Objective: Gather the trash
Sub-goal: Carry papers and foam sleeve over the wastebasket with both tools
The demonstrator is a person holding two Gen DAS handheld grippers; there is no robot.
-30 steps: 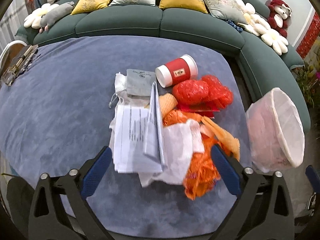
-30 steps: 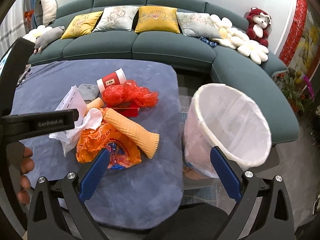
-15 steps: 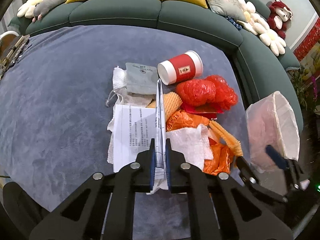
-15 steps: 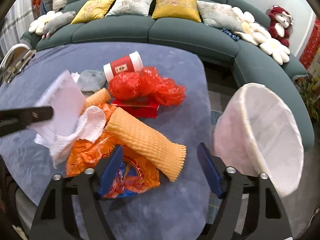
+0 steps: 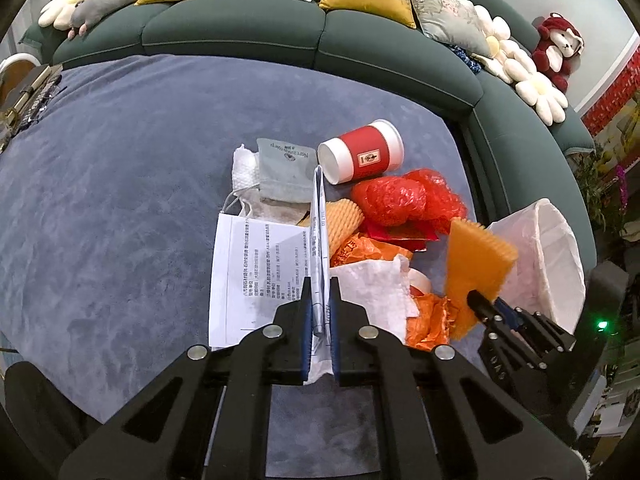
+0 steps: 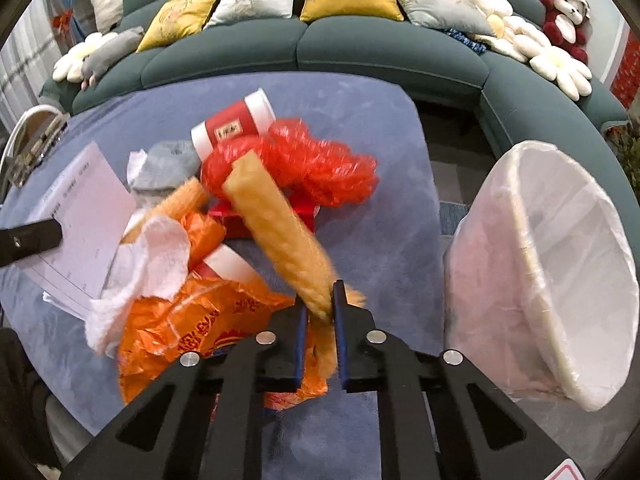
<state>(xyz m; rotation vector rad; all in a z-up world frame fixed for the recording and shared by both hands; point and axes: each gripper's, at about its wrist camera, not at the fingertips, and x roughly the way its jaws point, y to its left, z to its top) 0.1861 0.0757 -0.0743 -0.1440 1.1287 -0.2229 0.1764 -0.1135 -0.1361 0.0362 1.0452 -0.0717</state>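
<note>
Two tools are both clenched on rubbish at this moment: the left tool (image 5: 320,312) pinches a folded printed sheet (image 5: 256,276) edge-on between its blue pads, and the right tool (image 6: 320,312), whose jaws have just been closing, grips one end of an orange foam sleeve (image 6: 280,232), which slants up and away from the pads, blurred. Around both catches lies the rest of the pile on the blue-grey counter (image 5: 120,184): a white paper towel (image 6: 148,256) and an orange plastic bag (image 6: 192,320) just beside the sleeve, crumpled red netting (image 6: 312,168) beyond it, and a red paper cup (image 5: 362,156) on its side at the pile's far edge. The white-lined bin (image 6: 560,264) stands off the counter's edge, well to the right of the pile (its mouth tilted toward the camera). The step in hand looks like the pick-up; next, each catch probably has to be carried across to the bin and released over its mouth, lifting the sheet clear so it does not drag the towel along.
</note>
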